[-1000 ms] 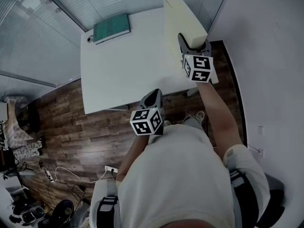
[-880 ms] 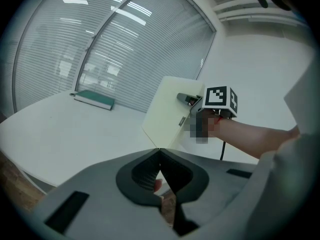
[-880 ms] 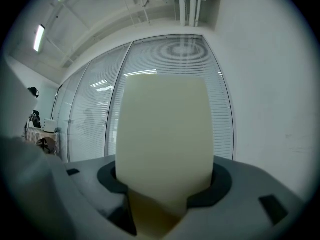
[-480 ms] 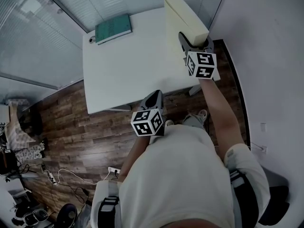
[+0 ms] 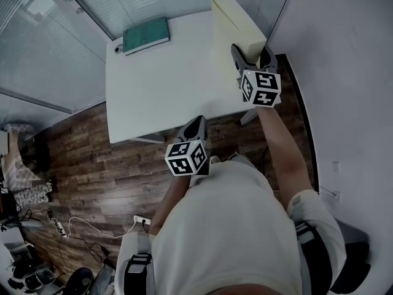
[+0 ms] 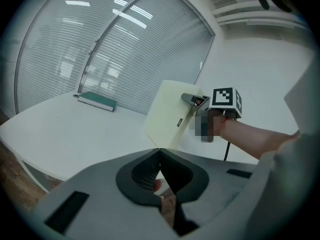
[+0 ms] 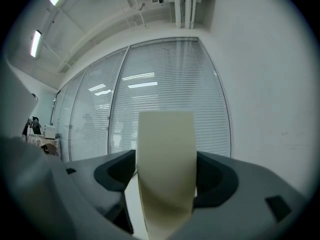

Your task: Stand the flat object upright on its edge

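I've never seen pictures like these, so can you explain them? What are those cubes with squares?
A person holds a two-jaw grabbing tool in each hand; the patterned cubes are part of those tools. The head view comes from a camera on the person's head, looking down. The two gripper views come from cameras riding on the tools. On the white table lies a green book, and a cream slab stands on its edge. The right gripper is opening its jaws, with the slab between them. The left gripper is shut, holding nothing.
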A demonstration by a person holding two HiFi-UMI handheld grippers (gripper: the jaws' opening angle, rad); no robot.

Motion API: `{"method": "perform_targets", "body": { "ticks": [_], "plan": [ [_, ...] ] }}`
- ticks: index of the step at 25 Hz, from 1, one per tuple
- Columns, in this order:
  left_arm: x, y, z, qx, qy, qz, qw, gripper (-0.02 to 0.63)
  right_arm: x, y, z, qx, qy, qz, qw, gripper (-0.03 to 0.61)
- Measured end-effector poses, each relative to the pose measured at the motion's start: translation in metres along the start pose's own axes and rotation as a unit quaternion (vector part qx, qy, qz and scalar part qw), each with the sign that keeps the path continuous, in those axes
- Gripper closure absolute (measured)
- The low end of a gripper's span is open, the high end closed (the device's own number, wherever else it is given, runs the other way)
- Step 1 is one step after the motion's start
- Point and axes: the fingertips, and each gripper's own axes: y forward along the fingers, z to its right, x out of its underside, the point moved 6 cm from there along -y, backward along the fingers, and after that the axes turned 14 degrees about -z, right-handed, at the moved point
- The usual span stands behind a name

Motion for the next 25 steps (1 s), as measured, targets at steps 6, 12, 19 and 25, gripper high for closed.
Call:
{"method": "perform_targets", "body": {
  "ticks": [6, 12, 19, 25],
  "plan": [
    [0.007, -0.004, 0.020, -0.006, -0.002, 0.007, 1.0000, 0.594, 0.002, -0.030, 0.004, -0.014, 0.014, 0.005, 1.000, 0.236],
    [0.012, -0.008, 0.045, -0.021, -0.013, 0.023, 0.9994, 0.594, 0.012, -0.068, 0.007, -0.046, 0.021, -0.001, 0.999, 0.236],
    [0.022, -0.018, 0.078, -0.040, -0.011, 0.039, 0.9984, 0.594, 0.021, -0.115, 0.016, -0.089, 0.019, -0.002, 0.996, 0.238],
    [0.035, -0.029, 0.108, -0.057, 0.015, 0.046, 0.9972, 0.594, 0.034, -0.164, 0.025, -0.128, 0.048, -0.019, 0.990, 0.397]
  ]
}}
